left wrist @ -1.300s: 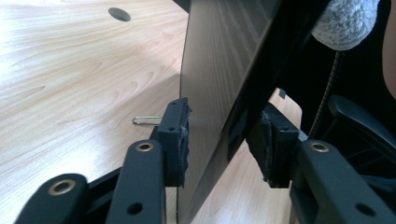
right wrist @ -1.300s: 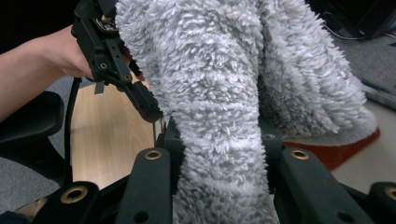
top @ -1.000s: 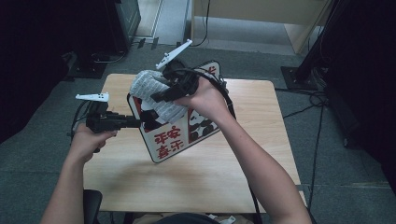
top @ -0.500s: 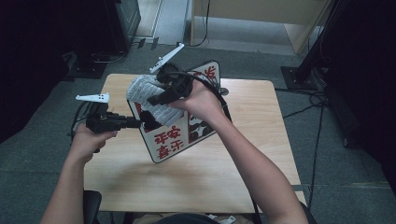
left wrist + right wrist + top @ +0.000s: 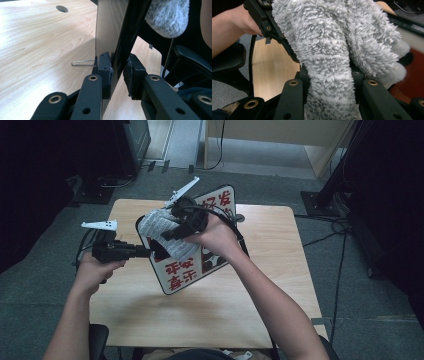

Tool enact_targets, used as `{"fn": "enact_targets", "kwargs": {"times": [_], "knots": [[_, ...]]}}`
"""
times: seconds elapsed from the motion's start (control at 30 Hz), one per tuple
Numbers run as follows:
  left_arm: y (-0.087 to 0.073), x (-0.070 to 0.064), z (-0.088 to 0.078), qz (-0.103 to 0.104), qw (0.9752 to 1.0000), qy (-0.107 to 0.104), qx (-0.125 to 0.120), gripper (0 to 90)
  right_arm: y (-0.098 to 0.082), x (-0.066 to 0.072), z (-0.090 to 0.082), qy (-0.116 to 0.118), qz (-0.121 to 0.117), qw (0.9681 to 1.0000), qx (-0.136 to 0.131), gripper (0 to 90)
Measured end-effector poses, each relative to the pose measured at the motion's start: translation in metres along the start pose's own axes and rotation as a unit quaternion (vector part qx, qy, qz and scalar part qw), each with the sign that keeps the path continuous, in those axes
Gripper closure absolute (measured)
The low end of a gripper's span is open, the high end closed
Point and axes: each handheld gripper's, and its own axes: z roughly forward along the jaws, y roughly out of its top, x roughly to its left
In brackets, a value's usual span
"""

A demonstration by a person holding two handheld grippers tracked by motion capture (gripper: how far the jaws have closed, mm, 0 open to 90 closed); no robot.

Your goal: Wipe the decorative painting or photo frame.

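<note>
A white sign board (image 5: 181, 272) with red characters stands tilted over the wooden table (image 5: 210, 315). My left gripper (image 5: 145, 251) holds it by its left edge. In the left gripper view the jaws (image 5: 118, 72) have just been closing and now clamp the board's edge (image 5: 110, 30), seen edge-on. My right gripper (image 5: 170, 234) is shut on a fluffy grey cloth (image 5: 159, 229), which lies against the board's upper face. The cloth (image 5: 332, 37) bulges out between the right gripper's jaws (image 5: 329, 83) and hides its pads. It also appears as a grey cloth (image 5: 167, 17) beyond the board.
A thin wire loop (image 5: 80, 63) sticks out beside the board's edge. The table has a round cable hole (image 5: 62, 8). A black cable (image 5: 240, 237) trails off the right gripper. Dark equipment (image 5: 130, 145) and a stand (image 5: 325, 195) sit on the floor behind.
My right gripper has sunk a little with the cloth, down and to the left across the board's face. The left hand and the board have stayed put.
</note>
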Motion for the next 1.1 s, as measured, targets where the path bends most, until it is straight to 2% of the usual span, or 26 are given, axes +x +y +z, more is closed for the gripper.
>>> {"fn": "enact_targets", "kwargs": {"times": [1.1], "knots": [[0.000,0.000,0.000,-0.001,1.0000,-0.003,0.001,76.7,-0.047,-0.004,0.030,0.024,0.012,0.9996,0.009,66.7]]}}
